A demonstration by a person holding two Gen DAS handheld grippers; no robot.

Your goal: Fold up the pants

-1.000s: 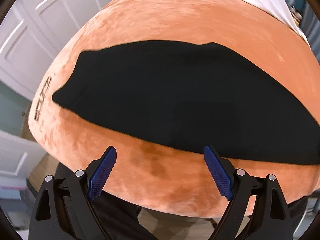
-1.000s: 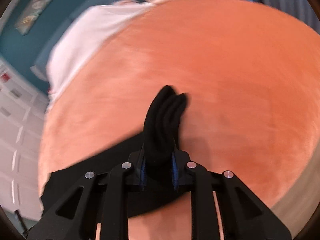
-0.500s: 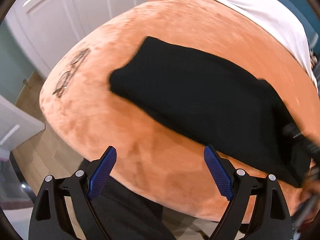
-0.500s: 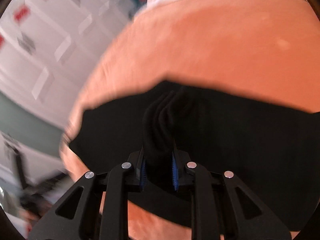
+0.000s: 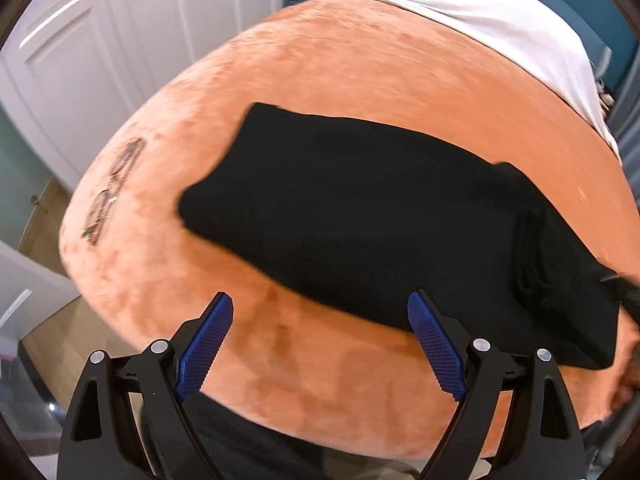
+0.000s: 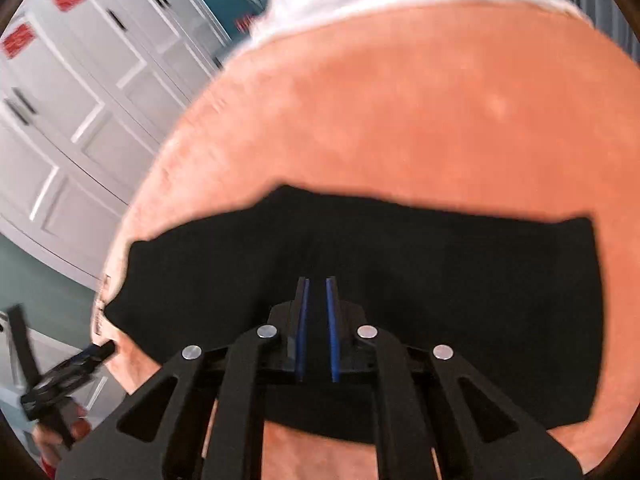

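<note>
Black pants (image 5: 380,216) lie folded flat on the orange blanket (image 5: 360,80), a shorter doubled-over slab. My left gripper (image 5: 320,296) is wide open with nothing in it, over the blanket's near edge. Its right fingertip (image 5: 418,304) sits just before the pants' near hem. My right gripper (image 6: 316,280) hovers over the middle of the pants (image 6: 460,280). Its jaws are closing to a thin slit and no cloth sticks out between them. The left gripper (image 6: 68,376) also shows at the lower left of the right wrist view.
A white sheet (image 5: 480,12) covers the far end of the bed. White panelled wardrobe doors (image 6: 80,100) stand beyond the bed's left side. A dark printed mark (image 5: 114,188) sits near the blanket's left edge. The person's dark trousers (image 5: 248,444) are below the near edge.
My right gripper swept sideways with a bunch of pants cloth and laid it over the rest; the bunch is gone from its jaws. My left gripper shifted sideways and stayed open.
</note>
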